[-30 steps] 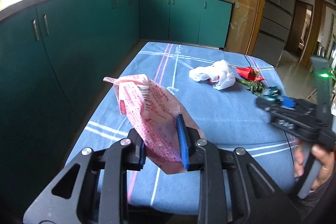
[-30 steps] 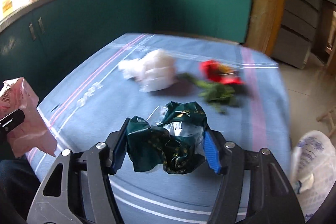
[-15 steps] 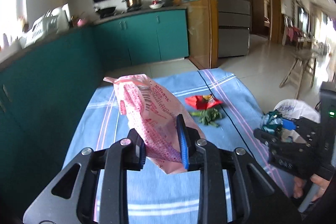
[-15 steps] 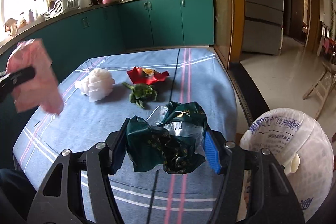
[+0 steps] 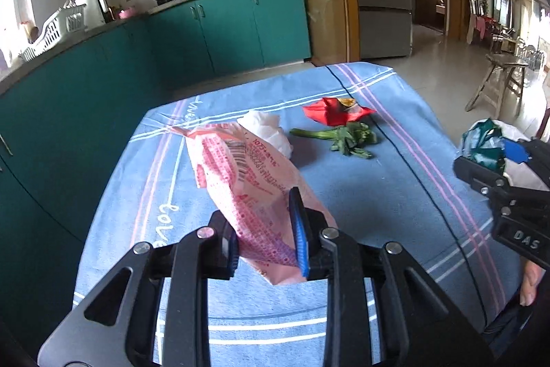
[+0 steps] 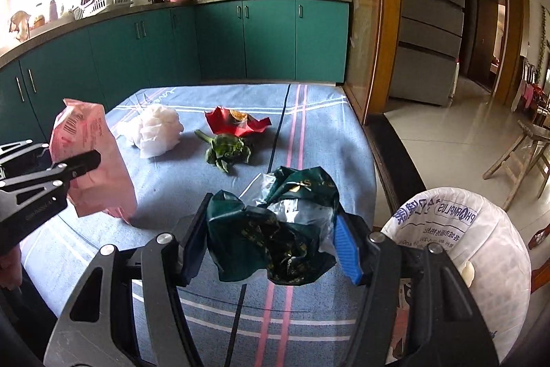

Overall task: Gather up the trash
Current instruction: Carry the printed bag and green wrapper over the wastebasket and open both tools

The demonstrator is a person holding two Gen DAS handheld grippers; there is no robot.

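Note:
My left gripper is shut on a pink printed wrapper and holds it above the blue tablecloth; the wrapper also shows in the right wrist view. My right gripper is shut on a crumpled dark green and silver wrapper, near the table's right edge beside a white-bagged trash bin. A white crumpled tissue, a red wrapper and a green vegetable scrap lie on the far part of the table.
Teal kitchen cabinets run along the left and back walls. A grey fridge and a wooden doorframe stand at the right. A wooden stool is on the tiled floor beyond the bin.
Both grippers have swung to the right with their wrappers still held. The trash bin has come closer in the right wrist view, and the right gripper is now nearer to it.

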